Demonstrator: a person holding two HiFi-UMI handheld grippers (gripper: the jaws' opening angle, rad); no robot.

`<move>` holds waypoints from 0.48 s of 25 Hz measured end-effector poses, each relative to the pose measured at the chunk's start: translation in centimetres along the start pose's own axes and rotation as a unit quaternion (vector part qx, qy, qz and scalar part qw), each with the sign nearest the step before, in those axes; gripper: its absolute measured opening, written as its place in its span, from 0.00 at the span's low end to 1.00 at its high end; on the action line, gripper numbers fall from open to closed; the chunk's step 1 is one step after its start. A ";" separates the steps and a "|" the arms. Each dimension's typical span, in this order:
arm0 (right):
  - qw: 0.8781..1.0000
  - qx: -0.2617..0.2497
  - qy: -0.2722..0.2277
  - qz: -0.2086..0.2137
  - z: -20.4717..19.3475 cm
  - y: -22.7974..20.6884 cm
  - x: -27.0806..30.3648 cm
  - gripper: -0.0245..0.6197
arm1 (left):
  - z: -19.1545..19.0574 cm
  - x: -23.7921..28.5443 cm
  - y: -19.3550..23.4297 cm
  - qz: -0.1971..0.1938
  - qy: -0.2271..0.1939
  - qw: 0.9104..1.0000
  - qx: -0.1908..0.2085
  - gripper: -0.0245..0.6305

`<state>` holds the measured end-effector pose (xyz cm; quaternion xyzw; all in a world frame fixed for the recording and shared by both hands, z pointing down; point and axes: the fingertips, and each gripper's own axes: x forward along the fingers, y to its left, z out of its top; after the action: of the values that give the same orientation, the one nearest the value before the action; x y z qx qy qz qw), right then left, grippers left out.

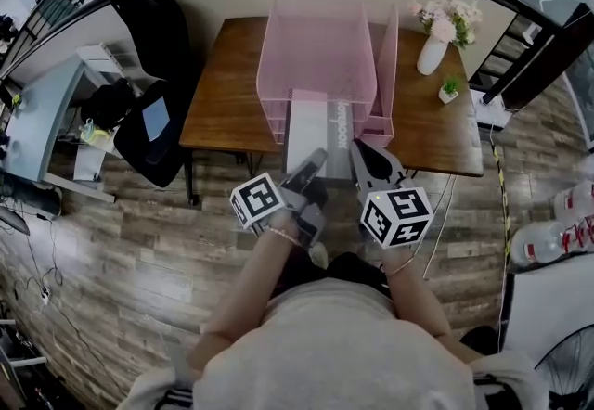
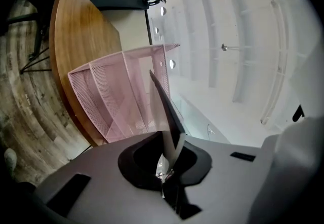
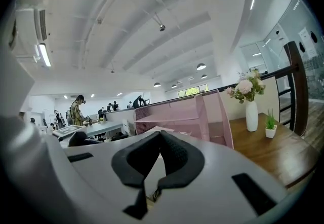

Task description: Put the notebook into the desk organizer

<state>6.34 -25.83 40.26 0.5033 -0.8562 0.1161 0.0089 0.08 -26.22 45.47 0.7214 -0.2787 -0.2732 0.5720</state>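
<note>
A grey notebook with a dark spine is held flat at the near edge of the wooden desk. Its far end reaches the front of the pink mesh desk organizer. My left gripper is shut on the notebook's near left edge. In the left gripper view the notebook shows edge-on between the jaws of the left gripper, with the organizer beyond. My right gripper is shut on the near right corner by the spine. In the right gripper view the right gripper pinches a pale sheet, and the organizer stands ahead.
A white vase of flowers and a small potted plant stand on the desk right of the organizer. A black office chair is at the desk's left. Water bottles lie on the floor at the right.
</note>
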 end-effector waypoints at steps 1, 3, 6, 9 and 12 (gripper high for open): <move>1.000 0.000 0.001 0.005 0.0 0.0 0.2 0.05 | 0.1 0.2 0.1 0.001 -0.002 1.000 -0.004 0.07; 1.000 -0.002 0.004 0.012 -0.1 0.1 0.3 0.05 | 0.4 0.4 0.2 0.004 -0.002 1.000 -0.004 0.07; 1.000 -0.009 0.007 0.012 0.0 -0.7 0.6 0.05 | 0.9 0.8 0.6 0.009 -0.009 1.000 -0.006 0.07; 1.000 -0.011 0.006 0.011 0.4 -1.4 1.1 0.05 | 1.5 0.9 1.3 0.013 -0.019 1.000 -0.013 0.07; 1.000 -0.014 0.016 0.015 0.1 -1.5 1.7 0.05 | 1.8 1.3 1.9 0.015 -0.020 0.999 -0.020 0.07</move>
<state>6.79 -27.96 40.66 0.4885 -0.8649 0.1121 0.0275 -0.50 -28.70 46.91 0.7002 -0.2948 -0.2845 0.5848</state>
